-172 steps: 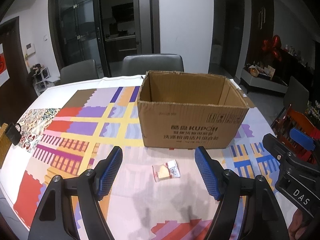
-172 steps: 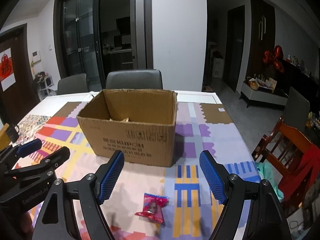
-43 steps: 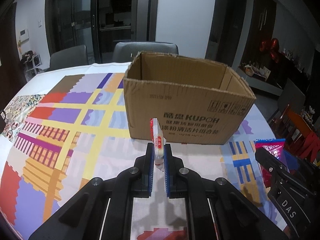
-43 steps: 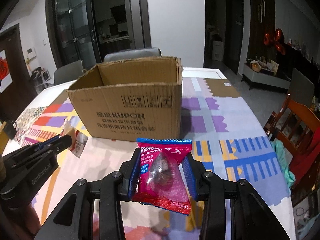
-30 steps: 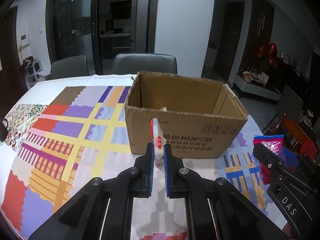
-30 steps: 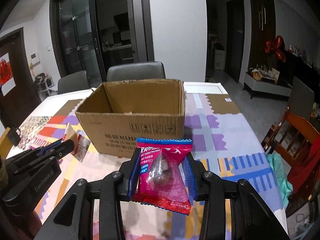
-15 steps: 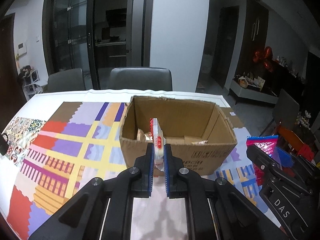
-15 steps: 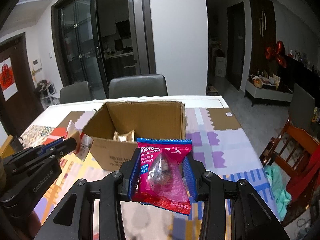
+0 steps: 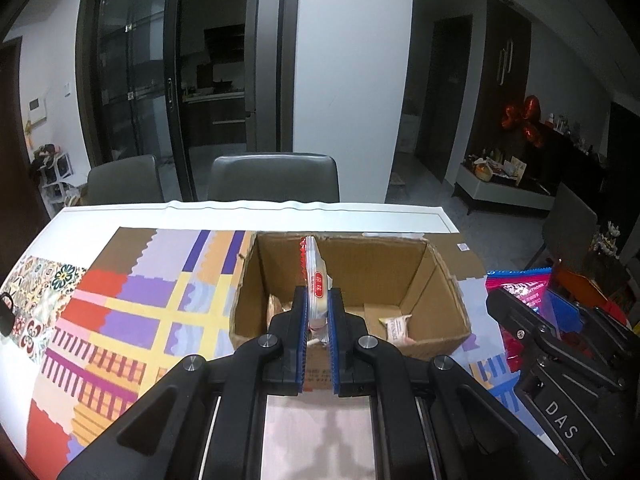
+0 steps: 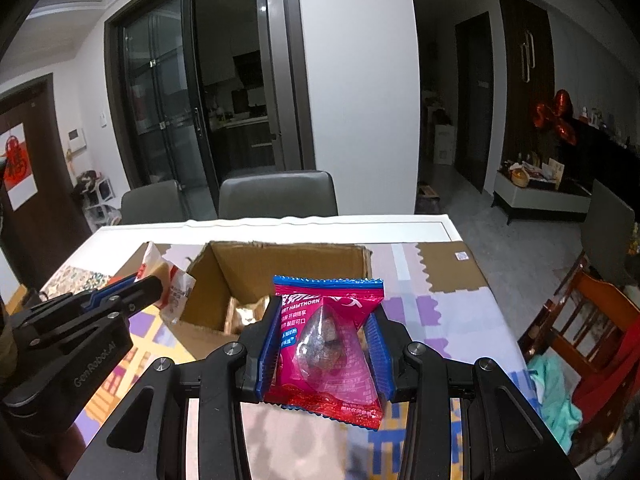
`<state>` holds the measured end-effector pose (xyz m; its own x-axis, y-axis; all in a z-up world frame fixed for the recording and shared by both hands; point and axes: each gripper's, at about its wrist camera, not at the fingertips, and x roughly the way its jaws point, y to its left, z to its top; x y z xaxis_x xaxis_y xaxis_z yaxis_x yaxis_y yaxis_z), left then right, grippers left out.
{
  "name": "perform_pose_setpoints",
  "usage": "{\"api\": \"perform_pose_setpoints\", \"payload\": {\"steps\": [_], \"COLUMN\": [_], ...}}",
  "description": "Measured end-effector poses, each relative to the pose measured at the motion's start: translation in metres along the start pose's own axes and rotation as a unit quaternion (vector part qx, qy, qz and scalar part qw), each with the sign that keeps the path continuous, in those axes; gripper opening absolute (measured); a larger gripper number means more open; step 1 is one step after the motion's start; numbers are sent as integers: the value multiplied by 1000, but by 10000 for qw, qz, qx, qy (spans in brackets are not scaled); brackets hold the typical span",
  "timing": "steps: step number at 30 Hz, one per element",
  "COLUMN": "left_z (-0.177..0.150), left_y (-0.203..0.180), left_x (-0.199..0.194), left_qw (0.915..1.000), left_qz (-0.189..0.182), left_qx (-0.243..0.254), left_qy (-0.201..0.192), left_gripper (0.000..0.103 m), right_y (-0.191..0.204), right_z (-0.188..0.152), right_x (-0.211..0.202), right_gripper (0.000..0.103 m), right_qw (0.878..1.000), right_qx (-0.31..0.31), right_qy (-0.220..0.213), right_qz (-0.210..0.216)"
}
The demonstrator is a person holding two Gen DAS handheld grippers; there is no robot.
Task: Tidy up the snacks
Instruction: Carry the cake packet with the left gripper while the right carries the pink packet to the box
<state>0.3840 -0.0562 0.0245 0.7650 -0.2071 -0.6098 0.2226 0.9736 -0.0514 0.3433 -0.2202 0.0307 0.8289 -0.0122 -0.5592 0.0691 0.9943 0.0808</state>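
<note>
The left tool (image 9: 318, 312) is clamped on a thin white snack packet (image 9: 316, 280) with a red label, held edge-on and upright between its blue pads. In the left wrist view the packet stands in front of the open cardboard box (image 9: 448, 280), whose mouth fills the middle of the frame. Inside the box, a pale wrapped snack (image 9: 396, 326) lies on the floor toward 4 o'clock from the packet, and another wrapped piece (image 9: 276, 306) shows just at 9 o'clock of the tool's pads.

The right tool (image 10: 324, 344) grips a pink hawthorn snack bag (image 10: 328, 340) with a blue top seam, its jaws partly apart and pressing on both side edges of the bag. A clear window in the bag shows dark lumps. In the right wrist view the box (image 10: 280, 256) sits beyond the bag at 12 o'clock, with a gold wrapper (image 10: 248, 312) visible inside.

The box rests on a surface (image 9: 120, 312) covered by a cloth of red, purple, yellow and orange blocks. Two grey chairs (image 9: 274, 178) stand at the far edge at 12 o'clock. A wooden chair (image 10: 576, 320) with red and teal cloth on it stands at 3 o'clock in the right wrist view.
</note>
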Motion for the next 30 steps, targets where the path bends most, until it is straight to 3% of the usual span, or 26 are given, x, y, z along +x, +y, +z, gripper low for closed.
{"api": "perform_pose_setpoints", "payload": {"steps": [30], "left_z": [12], "left_y": [8], "left_x": [84], "left_qw": [9991], "left_qz": [-15], "left_qx": [-53], "left_qy": [417], "left_gripper": [11], "right_y": [9], "right_z": [19], "right_x": [85], "right_gripper": [41], "right_qw": [9990], "right_qx": [-41], "right_qy": [288], "right_qz": [345]}}
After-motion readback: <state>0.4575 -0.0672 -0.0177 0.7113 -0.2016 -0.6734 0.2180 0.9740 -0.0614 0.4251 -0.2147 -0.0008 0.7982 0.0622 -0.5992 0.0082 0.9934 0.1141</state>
